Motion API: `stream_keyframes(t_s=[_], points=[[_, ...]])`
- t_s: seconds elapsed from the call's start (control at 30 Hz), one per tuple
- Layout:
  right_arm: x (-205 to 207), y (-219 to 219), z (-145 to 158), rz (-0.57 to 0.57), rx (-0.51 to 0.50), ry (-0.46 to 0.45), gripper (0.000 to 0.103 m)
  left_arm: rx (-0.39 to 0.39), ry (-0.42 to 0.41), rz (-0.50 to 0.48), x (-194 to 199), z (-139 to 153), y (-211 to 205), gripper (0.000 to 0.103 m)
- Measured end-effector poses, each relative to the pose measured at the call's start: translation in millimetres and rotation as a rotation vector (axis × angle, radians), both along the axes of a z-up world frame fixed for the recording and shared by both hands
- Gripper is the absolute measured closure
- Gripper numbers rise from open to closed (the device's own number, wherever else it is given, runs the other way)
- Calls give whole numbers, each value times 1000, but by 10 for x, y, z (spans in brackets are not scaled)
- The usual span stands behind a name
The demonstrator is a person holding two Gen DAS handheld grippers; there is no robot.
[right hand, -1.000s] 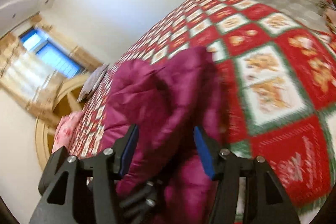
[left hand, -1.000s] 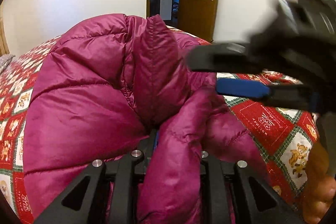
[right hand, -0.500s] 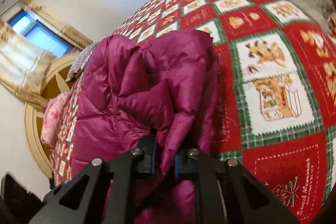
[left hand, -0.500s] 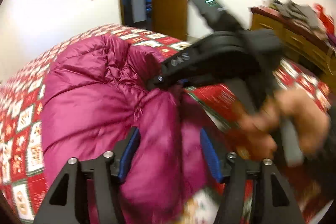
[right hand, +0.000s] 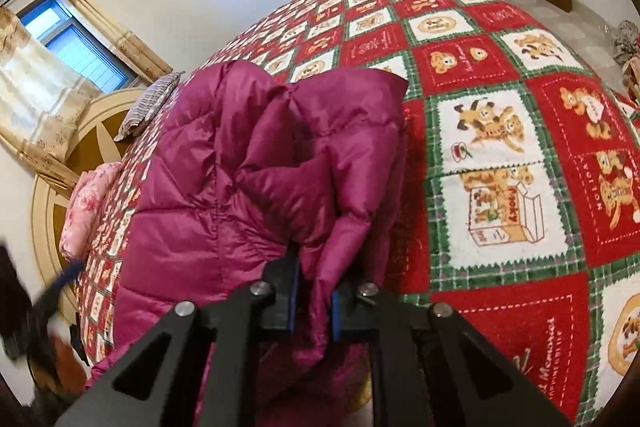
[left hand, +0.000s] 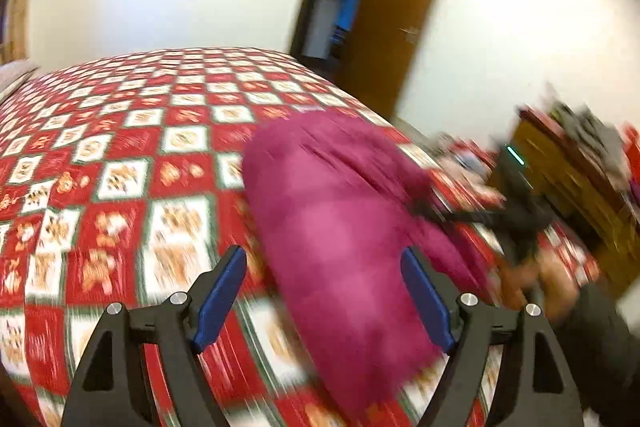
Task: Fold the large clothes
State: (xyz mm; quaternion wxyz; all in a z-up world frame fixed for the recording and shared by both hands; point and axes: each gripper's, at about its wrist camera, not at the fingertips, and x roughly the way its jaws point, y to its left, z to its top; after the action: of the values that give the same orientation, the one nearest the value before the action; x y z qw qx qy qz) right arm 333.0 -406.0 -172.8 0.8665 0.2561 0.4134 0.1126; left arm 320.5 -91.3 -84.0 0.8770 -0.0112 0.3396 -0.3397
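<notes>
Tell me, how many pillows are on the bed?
2: a striped pillow near the headboard, and a pink floral pillow just below it. The jacket may hide others.

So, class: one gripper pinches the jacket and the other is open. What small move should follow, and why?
Probably bring the open left gripper back down onto a free edge of the magenta down jacket. Its fingers have just been opening and clamp nothing, while the right gripper is shut on a fold over the patchwork bedspread. One pinch seems too little for the next fold.

Red-and-white teddy-bear patchwork bedspread [right hand: 500, 131] — striped grey pillow [right hand: 150, 103] at its far end, brown wooden door [left hand: 394, 23] beyond.
</notes>
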Motion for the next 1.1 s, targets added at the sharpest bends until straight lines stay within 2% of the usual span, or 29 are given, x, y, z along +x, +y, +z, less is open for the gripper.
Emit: stream_keyframes(t_s=[0.1,0.17,0.23,0.33,0.4,0.53,0.63,0.77,0.9,1.0,1.1], points=[[-14,-22,-19,-2,-6,4,90,53,0,38,399,-51,-362,23],[-14,-41,-49,-9,6,10,90,145,-11,105,633,-169,-682,23],[-20,-37,-69,-14,10,13,89,175,10,135,749,-307,-843,23],[-2,-25,-112,-19,-3,21,89,279,69,175,837,-615,-1037,20],[22,-27,-136,-18,-7,25,89,281,55,221,793,-722,-1008,10],[26,-109,-144,-11,34,30,84,276,56,246,725,-774,-971,8],[-45,-139,57,-32,-27,21,76,292,38,246,748,-792,-1014,8],[-114,-141,469,-111,-117,-18,76,338,-10,267,734,-796,-1099,8],[-9,-67,831,-119,-80,-71,76,421,-86,297,649,-779,-1218,8],[294,104,896,-124,-96,2,76,455,-115,313,604,-777,-1266,8],[566,155,640,-167,-41,111,76,456,-116,314,615,-785,-1247,8]])
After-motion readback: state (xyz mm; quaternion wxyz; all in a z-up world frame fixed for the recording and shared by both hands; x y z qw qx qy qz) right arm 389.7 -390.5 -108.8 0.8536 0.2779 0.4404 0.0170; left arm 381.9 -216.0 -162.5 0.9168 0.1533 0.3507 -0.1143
